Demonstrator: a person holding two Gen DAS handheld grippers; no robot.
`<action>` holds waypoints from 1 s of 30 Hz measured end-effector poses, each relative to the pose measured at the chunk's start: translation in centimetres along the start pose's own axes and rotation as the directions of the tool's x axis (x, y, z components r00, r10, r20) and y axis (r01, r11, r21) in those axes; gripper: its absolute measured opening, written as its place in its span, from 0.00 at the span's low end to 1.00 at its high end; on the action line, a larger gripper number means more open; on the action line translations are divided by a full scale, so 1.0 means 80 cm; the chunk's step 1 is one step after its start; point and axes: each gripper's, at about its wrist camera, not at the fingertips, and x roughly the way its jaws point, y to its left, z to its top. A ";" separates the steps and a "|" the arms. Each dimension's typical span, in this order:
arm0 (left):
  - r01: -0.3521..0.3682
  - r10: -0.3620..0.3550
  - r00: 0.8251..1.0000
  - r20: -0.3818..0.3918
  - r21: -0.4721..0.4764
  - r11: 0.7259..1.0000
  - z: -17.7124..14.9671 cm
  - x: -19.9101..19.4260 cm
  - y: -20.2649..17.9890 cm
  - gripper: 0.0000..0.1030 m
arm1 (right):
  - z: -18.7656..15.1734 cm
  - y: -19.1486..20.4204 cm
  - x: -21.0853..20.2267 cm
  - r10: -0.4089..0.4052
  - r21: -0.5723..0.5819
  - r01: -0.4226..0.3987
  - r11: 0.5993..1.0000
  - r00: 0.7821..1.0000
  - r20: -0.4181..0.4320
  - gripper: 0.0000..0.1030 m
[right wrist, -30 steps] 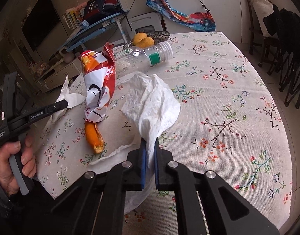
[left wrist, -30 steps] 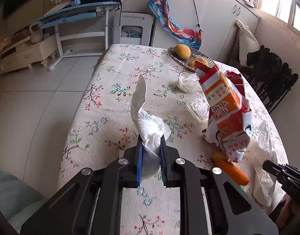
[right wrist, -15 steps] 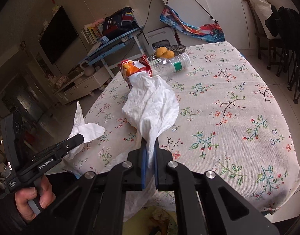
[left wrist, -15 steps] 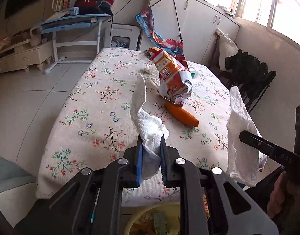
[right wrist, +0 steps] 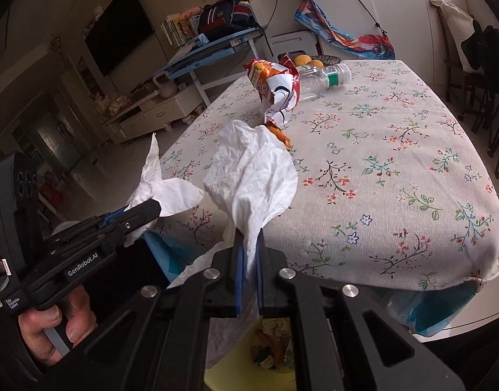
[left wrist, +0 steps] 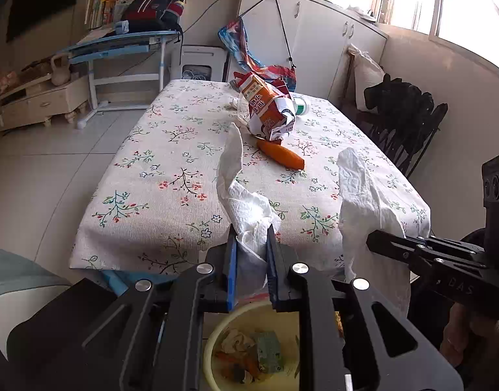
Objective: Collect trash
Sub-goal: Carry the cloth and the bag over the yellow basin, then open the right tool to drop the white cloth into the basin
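Observation:
My left gripper (left wrist: pixel 251 241) is shut on a crumpled white tissue (left wrist: pixel 239 192), held off the near edge of the table. My right gripper (right wrist: pixel 248 244) is shut on a larger white tissue (right wrist: pixel 252 176) beside it. Each gripper shows in the other's view: the right gripper (left wrist: pixel 373 244) with its tissue (left wrist: pixel 363 202), the left gripper (right wrist: pixel 151 208) with its tissue (right wrist: pixel 161 189). Below both stands a yellow bin (left wrist: pixel 217 335) holding scraps. On the table lie an orange snack bag (left wrist: pixel 269 110), a carrot (left wrist: pixel 280 153) and a clear plastic bottle (right wrist: pixel 321 79).
The table wears a floral cloth (left wrist: pixel 171 163). A dish of oranges (right wrist: pixel 309 60) sits at its far end. Dark chairs (left wrist: pixel 402 120) stand on the right, a blue desk (left wrist: pixel 125 45) and a low cabinet (left wrist: pixel 31 104) on the left. A hand (right wrist: pixel 50 329) grips the left tool.
Both grippers drew back from over the table to beyond its near edge, each still holding its tissue. The yellow bin has come into view beneath them.

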 end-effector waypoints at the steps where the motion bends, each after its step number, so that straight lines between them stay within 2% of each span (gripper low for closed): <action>1: 0.000 0.000 1.000 0.002 0.002 1.000 -0.003 -0.003 -0.001 0.15 | -0.003 0.002 0.000 0.000 -0.002 0.000 1.000 1.000 -0.006 0.07; 15: 0.006 -0.006 1.000 0.029 0.009 1.000 -0.023 -0.035 -0.005 0.15 | -0.047 0.026 0.026 -0.038 -0.079 0.026 0.997 0.986 -0.163 0.07; 19: 0.011 -0.012 0.999 0.036 0.009 1.000 -0.027 -0.041 -0.005 0.15 | -0.063 0.028 0.044 -0.061 -0.099 0.038 0.994 0.969 -0.237 0.07; 24: 0.021 -0.022 0.999 0.035 0.019 1.000 -0.031 -0.046 -0.008 0.15 | -0.083 0.026 0.070 -0.079 -0.115 0.041 0.993 0.936 -0.344 0.08; 26: 0.023 -0.024 0.999 0.032 0.027 0.999 -0.032 -0.047 -0.010 0.15 | -0.088 0.025 0.076 -0.099 -0.125 0.056 0.991 0.926 -0.365 0.15; 27: 0.025 -0.025 0.999 0.030 0.031 0.999 -0.032 -0.047 -0.010 0.15 | -0.089 0.024 0.079 -0.098 -0.121 0.056 0.991 0.920 -0.379 0.31; 28: 0.025 -0.026 0.999 0.029 0.035 0.999 -0.033 -0.047 -0.012 0.15 | -0.090 0.022 0.081 -0.100 -0.117 0.059 0.991 0.918 -0.384 0.38; 30: 0.026 -0.027 0.999 0.026 0.040 0.999 -0.034 -0.047 -0.013 0.15 | -0.090 0.020 0.080 -0.104 -0.116 0.064 0.991 0.918 -0.383 0.38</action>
